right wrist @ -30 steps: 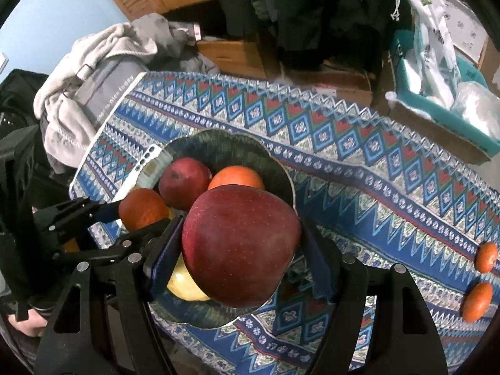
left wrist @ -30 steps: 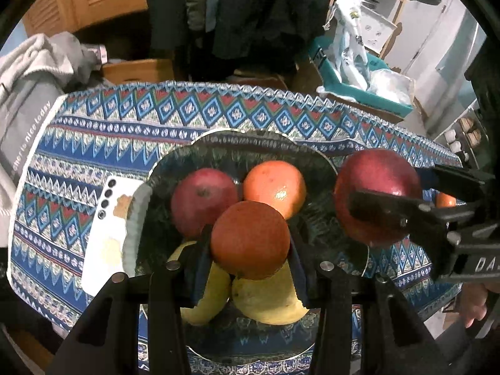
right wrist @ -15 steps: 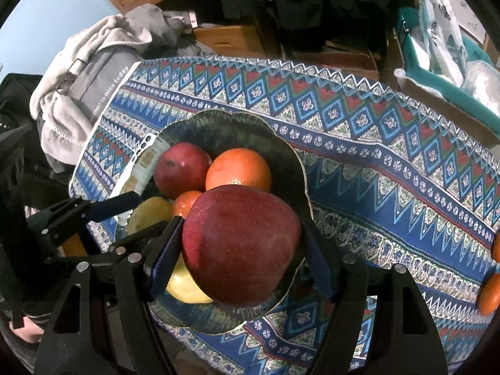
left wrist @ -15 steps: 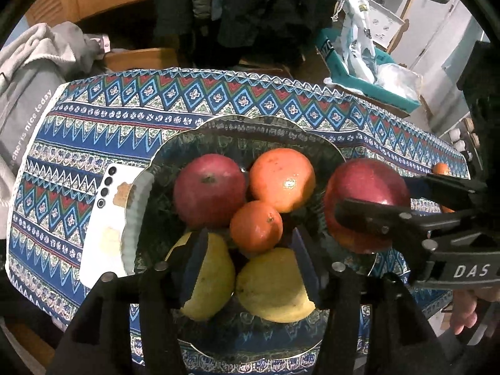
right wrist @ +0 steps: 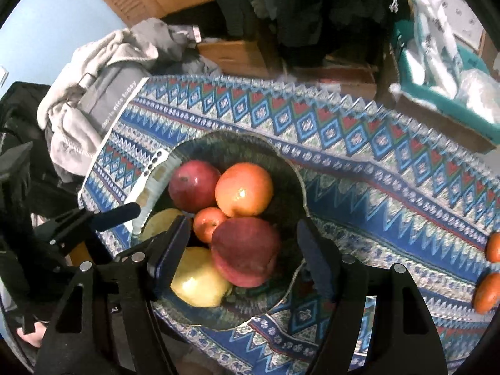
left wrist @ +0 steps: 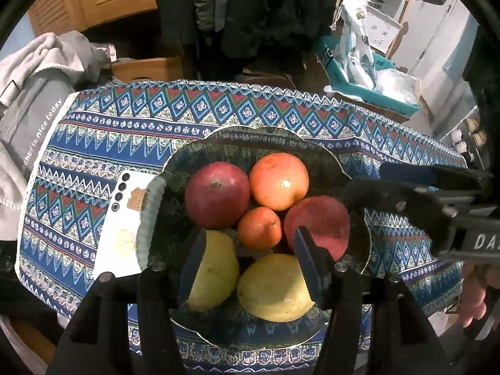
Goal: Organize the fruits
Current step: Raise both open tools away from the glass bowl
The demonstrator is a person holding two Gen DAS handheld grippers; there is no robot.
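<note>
A dark patterned bowl (left wrist: 218, 134) on the blue patterned tablecloth holds a red apple (left wrist: 217, 193), an orange (left wrist: 279, 181), two yellow fruits (left wrist: 275, 287) and a small tangerine (left wrist: 259, 228) in the middle. My left gripper (left wrist: 250, 234) hangs over the tangerine with its jaws opening and its pads clear of the fruit. A big red apple (right wrist: 245, 250) lies in the bowl (right wrist: 300, 181) at its right side. My right gripper (right wrist: 242, 222) stands above it, closing slightly, with gaps between both pads and the apple. Two more tangerines (right wrist: 487, 292) lie on the cloth far right.
A white phone (left wrist: 122, 218) lies against the bowl's left rim. Grey clothing (left wrist: 28, 93) is heaped past the table's left end. A teal box (left wrist: 359, 72) with bags and wooden furniture stand behind the table. A hand (left wrist: 472, 300) shows at the right edge.
The left gripper let go of the tangerine, which now rests among the fruit. The big apple left the right gripper's pads and now lies in the bowl.
</note>
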